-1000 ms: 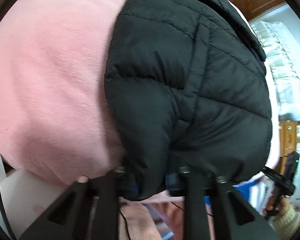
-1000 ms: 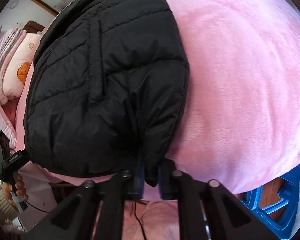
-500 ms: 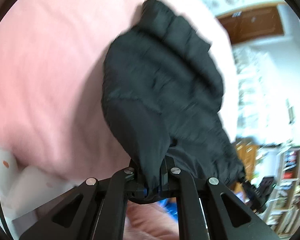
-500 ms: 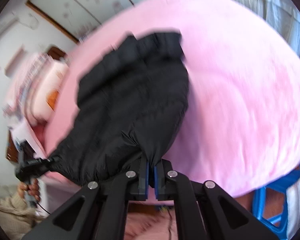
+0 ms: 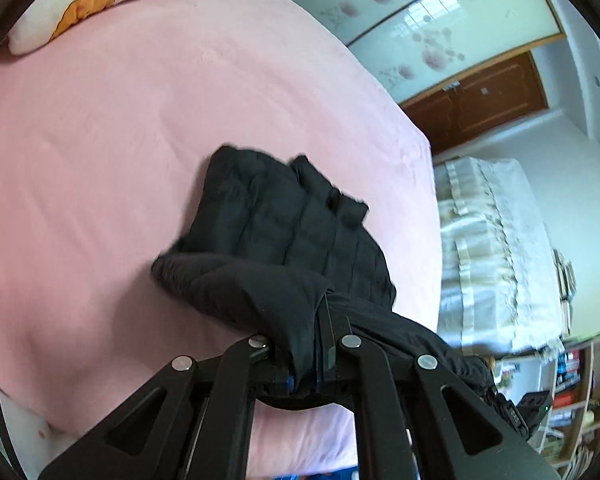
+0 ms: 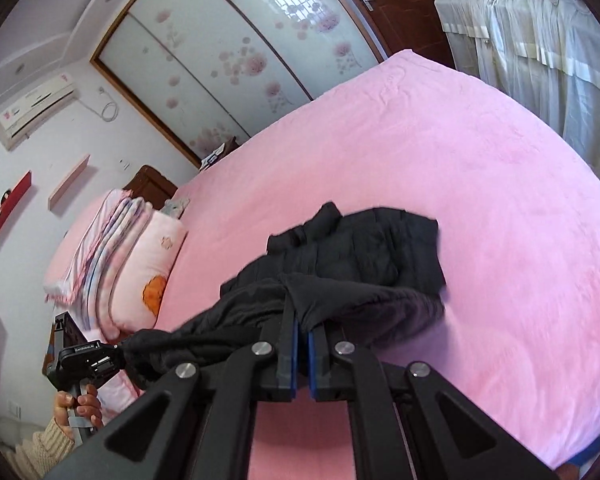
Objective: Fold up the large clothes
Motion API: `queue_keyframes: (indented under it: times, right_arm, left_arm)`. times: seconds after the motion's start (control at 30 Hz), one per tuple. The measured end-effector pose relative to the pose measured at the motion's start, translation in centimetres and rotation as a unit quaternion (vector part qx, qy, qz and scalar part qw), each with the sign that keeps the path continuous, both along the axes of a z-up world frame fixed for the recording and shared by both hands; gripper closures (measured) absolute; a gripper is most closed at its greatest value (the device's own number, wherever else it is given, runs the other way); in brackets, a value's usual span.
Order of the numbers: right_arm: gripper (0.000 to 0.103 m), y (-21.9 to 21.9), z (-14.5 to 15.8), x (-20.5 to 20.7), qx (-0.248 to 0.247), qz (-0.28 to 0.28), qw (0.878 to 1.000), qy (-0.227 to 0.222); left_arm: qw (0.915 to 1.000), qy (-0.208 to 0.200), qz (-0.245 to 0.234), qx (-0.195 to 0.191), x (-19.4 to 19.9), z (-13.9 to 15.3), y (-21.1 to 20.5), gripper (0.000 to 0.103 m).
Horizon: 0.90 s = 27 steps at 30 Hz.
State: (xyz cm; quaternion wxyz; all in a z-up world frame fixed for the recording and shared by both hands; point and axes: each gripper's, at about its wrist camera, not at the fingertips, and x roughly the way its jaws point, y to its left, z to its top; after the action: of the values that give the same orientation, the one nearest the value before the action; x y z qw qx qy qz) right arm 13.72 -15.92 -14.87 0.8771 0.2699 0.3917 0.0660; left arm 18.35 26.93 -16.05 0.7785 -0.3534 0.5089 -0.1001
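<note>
A black quilted puffer jacket (image 5: 284, 232) lies partly on a pink bedspread (image 5: 100, 140) and partly lifted off it; the collar end rests flat on the fabric, well away from the near edge of the bed, while the near hem is raised into the air and stretched between the two tools; in the left wrist view the left gripper (image 5: 314, 344) has its jaws pressed narrow on a fold of the jacket's hem, with black fabric bunched over and between the pads; from that clamp the hem runs off to the lower right, toward the other tool seen small at the frame's edge; in the right wrist view the right gripper (image 6: 302, 336) is likewise pinched narrow on the jacket (image 6: 364, 256), a thin fold of cloth caught between its blue-lined pads; the hem sags from there to the lower left, where the left gripper (image 6: 118, 354) shows, held by a hand (image 6: 76, 404) in a cream knitted sleeve (image 6: 40, 446); the raised part of the jacket drapes back over the part lying on the bed, so the garment is bent across its width; a pale pillow with an orange print (image 6: 148, 272) and a stack of folded bedding (image 6: 100, 240) sit at the head of the bed, apart from the jacket; sheer curtains (image 6: 540, 40) hang beyond the far side of the bed
</note>
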Motion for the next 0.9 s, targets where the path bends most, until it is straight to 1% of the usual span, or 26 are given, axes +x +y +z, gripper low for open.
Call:
queue_keyframes:
  times: [0.07, 0.17, 0.27, 0.3, 0.33, 0.37, 0.43, 0.47, 0.57, 0.6, 0.67, 0.77, 0.83, 0.9]
  right_arm:
    - [0.1, -0.3, -0.9, 3.7, -0.001, 0.004, 1.0, 0.011]
    - [0.1, -1.2, -2.5, 8.6, -0.007, 0.01, 0.999, 0.03]
    - [0.1, -1.8, -5.7, 13.4, -0.02, 0.02, 0.998, 0.059]
    - [0.1, -2.0, -7.4, 15.3, -0.026, 0.022, 0.997, 0.075]
    - [0.1, -2.1, -8.4, 16.4, -0.026, 0.022, 0.996, 0.085]
    - [0.1, -2.4, -10.1, 17.8, -0.022, 0.021, 0.995, 0.099]
    - [0.1, -2.8, -12.1, 19.9, -0.018, 0.018, 0.993, 0.117]
    - [0.1, -3.0, -13.2, 20.7, -0.018, 0.019, 0.992, 0.124]
    - [0.1, -2.9, -16.2, 23.0, -0.021, 0.022, 0.989, 0.146]
    - [0.1, -2.7, -17.3, 23.7, -0.023, 0.024, 0.987, 0.155]
    - [0.1, -2.5, -18.4, 24.6, -0.028, 0.027, 0.986, 0.164]
    - [0.1, -2.1, -19.9, 25.8, -0.037, 0.031, 0.984, 0.169]
    - [0.099, -1.9, -20.2, 26.2, -0.048, 0.03, 0.984, 0.168]
    - [0.096, -1.6, -20.2, 26.3, -0.058, 0.034, 0.985, 0.162]
  left_arm:
    - [0.9998, 0.009, 0.011, 0.017, 3.0, -0.6, -1.1, 0.099]
    - [0.9978, 0.043, 0.027, 0.043, 8.3, -2.8, -2.2, 0.099]
    - [0.9953, 0.067, 0.031, 0.063, 12.5, -5.4, -3.4, 0.099]
    - [0.994, 0.078, 0.028, 0.072, 14.2, -6.7, -3.9, 0.099]
    - [0.9928, 0.086, 0.028, 0.079, 15.6, -7.9, -4.3, 0.098]
    - [0.9913, 0.095, 0.028, 0.086, 17.0, -9.2, -4.7, 0.098]
    - [0.9891, 0.11, 0.03, 0.092, 18.7, -11.6, -5.0, 0.098]
    - [0.9883, 0.116, 0.029, 0.095, 19.3, -12.3, -5.1, 0.097]
    - [0.9846, 0.131, 0.015, 0.114, 22.2, -15.8, -6.1, 0.095]
    - [0.9841, 0.132, 0.009, 0.119, 22.6, -16.3, -6.3, 0.093]
    - [0.9819, 0.133, -0.007, 0.135, 23.8, -17.6, -7.0, 0.092]
    - [0.9801, 0.132, -0.023, 0.146, 24.8, -18.8, -7.6, 0.09]
    - [0.9793, 0.13, -0.035, 0.152, 25.3, -19.3, -7.9, 0.09]
    - [0.9783, 0.134, -0.046, 0.152, 25.7, -19.5, -8.3, 0.086]
